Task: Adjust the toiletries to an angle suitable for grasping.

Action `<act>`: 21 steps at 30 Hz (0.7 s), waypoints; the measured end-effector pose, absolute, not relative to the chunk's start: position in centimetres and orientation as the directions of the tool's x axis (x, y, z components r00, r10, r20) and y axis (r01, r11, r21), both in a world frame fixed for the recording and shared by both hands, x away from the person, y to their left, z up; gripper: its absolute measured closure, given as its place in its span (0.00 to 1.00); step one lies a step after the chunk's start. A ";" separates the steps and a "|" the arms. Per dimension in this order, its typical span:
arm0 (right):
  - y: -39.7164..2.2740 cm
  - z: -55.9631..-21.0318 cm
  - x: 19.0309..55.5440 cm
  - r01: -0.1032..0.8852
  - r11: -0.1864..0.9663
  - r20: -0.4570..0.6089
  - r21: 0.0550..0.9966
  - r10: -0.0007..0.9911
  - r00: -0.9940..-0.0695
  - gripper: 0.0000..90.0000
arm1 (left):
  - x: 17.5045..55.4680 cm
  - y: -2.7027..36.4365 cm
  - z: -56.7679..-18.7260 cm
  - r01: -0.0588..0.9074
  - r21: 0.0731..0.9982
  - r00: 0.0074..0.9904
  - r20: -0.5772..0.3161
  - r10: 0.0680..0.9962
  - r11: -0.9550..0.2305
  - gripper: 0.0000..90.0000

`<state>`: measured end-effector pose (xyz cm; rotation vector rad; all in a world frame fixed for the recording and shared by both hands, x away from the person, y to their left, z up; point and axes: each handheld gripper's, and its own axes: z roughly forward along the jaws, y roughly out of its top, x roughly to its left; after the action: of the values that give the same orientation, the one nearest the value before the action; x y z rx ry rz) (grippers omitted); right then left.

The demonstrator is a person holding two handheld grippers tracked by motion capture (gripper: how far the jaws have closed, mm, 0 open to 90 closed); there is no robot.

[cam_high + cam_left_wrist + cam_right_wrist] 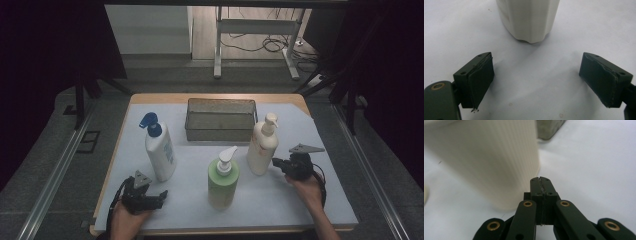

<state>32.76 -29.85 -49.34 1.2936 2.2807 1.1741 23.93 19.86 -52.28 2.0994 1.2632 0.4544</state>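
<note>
The counter (325,200), under a pale sheet, carries everything. Largest is the mesh basket (220,120), sitting at the middle of the far edge, open side up, likely the place where the bottles are meant to go. In front of it three pump bottles stand upright and well apart, so each can be reached without knocking another: the white bottle with the blue pump (159,150) toward the left edge, the cream bottle (262,146) toward the right, just in front of the basket's right corner, and the green bottle (223,181) nearest the front edge, between them.

The right tool (276,162) sits level just beside the cream bottle's lower right side, its jaws pressed together with nothing between them; whether the tip touches the bottle cannot be told. It looks poised to nudge or approach that bottle.

The left tool (161,195) rests at the front left corner, jaws spread wide and empty, apparently waiting.
</note>
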 end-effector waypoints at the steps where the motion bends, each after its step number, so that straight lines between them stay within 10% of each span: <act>1: -29.8 -49.3 32.8 0.594 0.274 0.151 0.757 0.811 -0.566 0.99 | 23.9 19.9 -52.3 0.657 0.676 0.479 -0.031 0.877 -0.335 0.14; 21: -24.2 -49.8 29.5 0.525 0.344 0.119 0.778 0.741 -0.661 0.99 | 23.9 19.9 -52.3 0.657 0.676 0.478 -0.031 0.878 -0.334 0.14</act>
<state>29.54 -24.16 -49.85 1.1366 2.3547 1.2164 23.93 19.86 -52.28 2.0991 1.2635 0.4545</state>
